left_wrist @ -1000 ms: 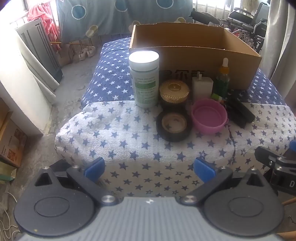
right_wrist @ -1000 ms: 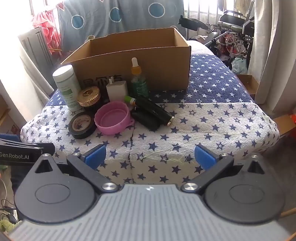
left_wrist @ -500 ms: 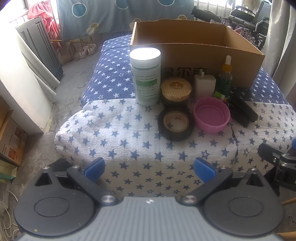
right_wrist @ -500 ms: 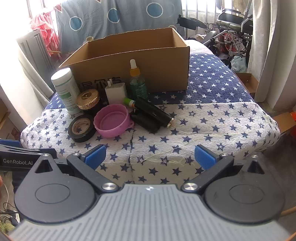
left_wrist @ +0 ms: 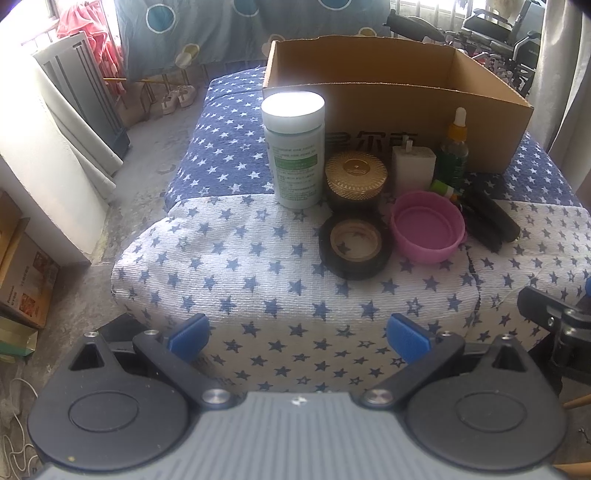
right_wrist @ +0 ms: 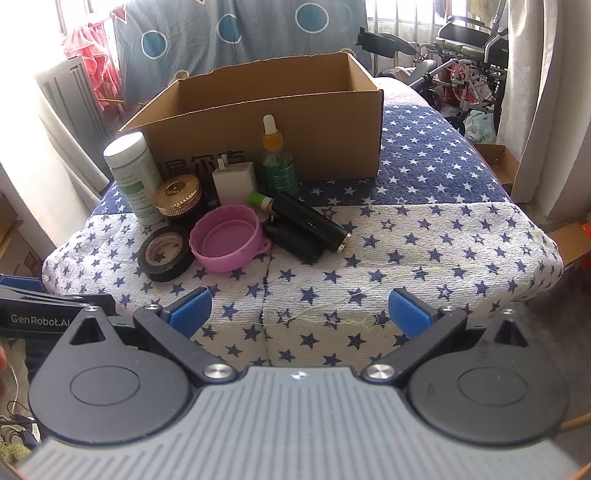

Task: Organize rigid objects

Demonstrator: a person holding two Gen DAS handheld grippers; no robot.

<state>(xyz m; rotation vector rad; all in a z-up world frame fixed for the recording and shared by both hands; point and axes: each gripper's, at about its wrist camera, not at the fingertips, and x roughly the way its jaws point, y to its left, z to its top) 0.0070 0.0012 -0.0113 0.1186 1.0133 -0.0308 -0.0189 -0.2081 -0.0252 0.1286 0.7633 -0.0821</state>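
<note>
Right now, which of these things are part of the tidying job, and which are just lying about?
Part of the job: cardboard box, white bottle, gold-lidded jar, tape roll, pink lid, white charger, dropper bottle, black torch.

Lying about: wheelchair, patterned curtain.

Strong daylight pours in from the windows behind, blowing out the upper left corner of both views and bleaching the lid of the white bottle to pure glare. The cardboard box throws soft shade over the items crowded against its front wall. Fisheye curvature bends the edges of the star-patterned bed cover, and fine detail looks slightly soft and hazy
</note>
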